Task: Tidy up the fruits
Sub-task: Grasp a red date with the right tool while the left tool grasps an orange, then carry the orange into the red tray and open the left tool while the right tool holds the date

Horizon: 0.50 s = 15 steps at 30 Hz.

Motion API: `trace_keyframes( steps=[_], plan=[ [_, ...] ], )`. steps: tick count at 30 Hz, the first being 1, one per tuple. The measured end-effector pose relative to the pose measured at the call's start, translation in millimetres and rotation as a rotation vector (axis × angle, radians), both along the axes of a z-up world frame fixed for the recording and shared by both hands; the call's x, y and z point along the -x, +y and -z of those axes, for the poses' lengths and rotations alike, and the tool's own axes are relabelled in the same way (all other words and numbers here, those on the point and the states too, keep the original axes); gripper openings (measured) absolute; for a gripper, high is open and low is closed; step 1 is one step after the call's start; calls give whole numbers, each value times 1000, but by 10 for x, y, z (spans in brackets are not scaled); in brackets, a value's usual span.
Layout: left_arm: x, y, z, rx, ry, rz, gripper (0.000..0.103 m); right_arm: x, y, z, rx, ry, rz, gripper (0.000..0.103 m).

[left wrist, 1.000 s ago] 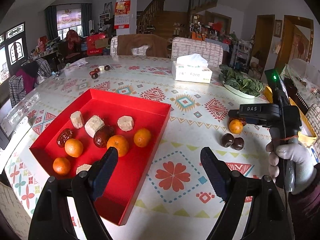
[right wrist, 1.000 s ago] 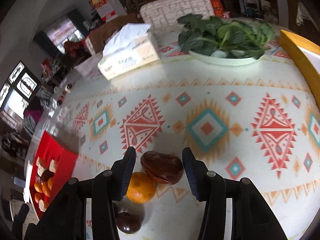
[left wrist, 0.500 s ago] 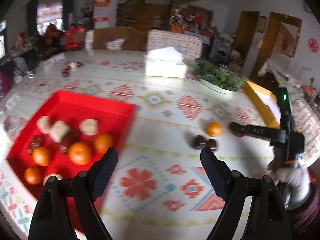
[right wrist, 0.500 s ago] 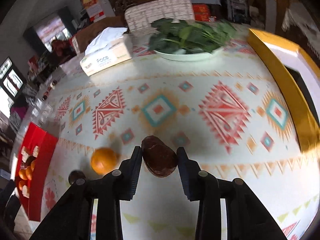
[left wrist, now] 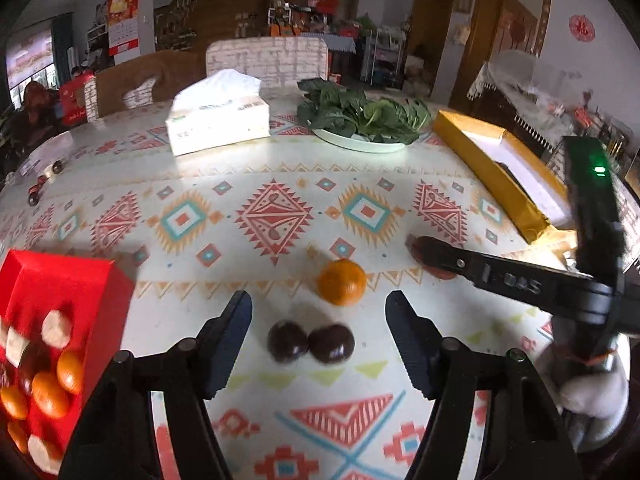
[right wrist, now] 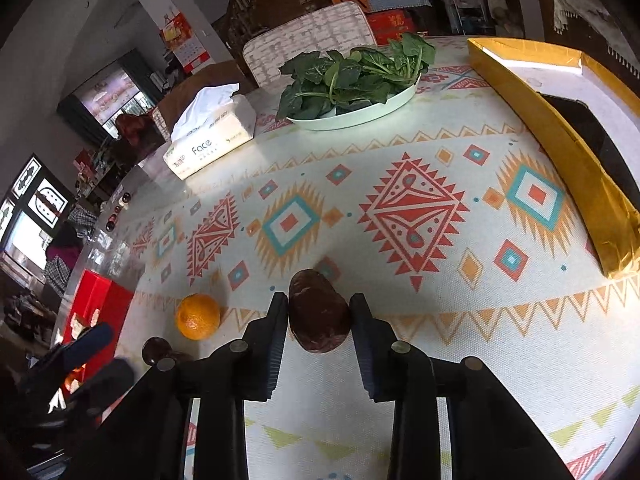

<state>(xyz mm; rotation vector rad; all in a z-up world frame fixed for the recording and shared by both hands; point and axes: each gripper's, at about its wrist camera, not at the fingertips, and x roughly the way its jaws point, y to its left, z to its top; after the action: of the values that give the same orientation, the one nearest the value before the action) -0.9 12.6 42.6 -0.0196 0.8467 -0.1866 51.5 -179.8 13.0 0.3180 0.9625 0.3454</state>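
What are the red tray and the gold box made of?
Red tray: probably matte cardboard, judging by its flat thin walls and sharp folded corner. Gold box: likely card wrapped in shiny foil paper, since it glints and creases at one end.

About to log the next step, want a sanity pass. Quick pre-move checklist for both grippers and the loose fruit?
1. Right gripper shut on the brown fruit: ok.
2. Fruit lifted off the table: cannot tell.
3. Left gripper gripping something: not ok, jaws closing, nothing pressed yet.
4. Two dark fruits lined up between left fingers: ok.
5. Orange apart from both grippers: ok.
6. Red tray has room: ok, though blurred.
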Motion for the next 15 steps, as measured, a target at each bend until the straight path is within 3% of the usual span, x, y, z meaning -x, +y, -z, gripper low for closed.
trace_keyframes(
  steps=[4,6,8,10,15],
  plan=[
    [-185,-114,91,-33,22,22,67,-24,-29,14,-30,11,1,34],
    [-246,-177,143,-41,40,43,59,-32,-36,17,-40,16,1,34],
    [-295,-251,203,-60,62,63,43,-41,-45,16,-52,21,1,34],
    [-322,-305,251,-82,79,70,33,-46,-45,21,-60,25,0,35],
    [-320,-315,270,-93,74,64,32,-50,-45,26,-65,26,-8,35]
  ],
)
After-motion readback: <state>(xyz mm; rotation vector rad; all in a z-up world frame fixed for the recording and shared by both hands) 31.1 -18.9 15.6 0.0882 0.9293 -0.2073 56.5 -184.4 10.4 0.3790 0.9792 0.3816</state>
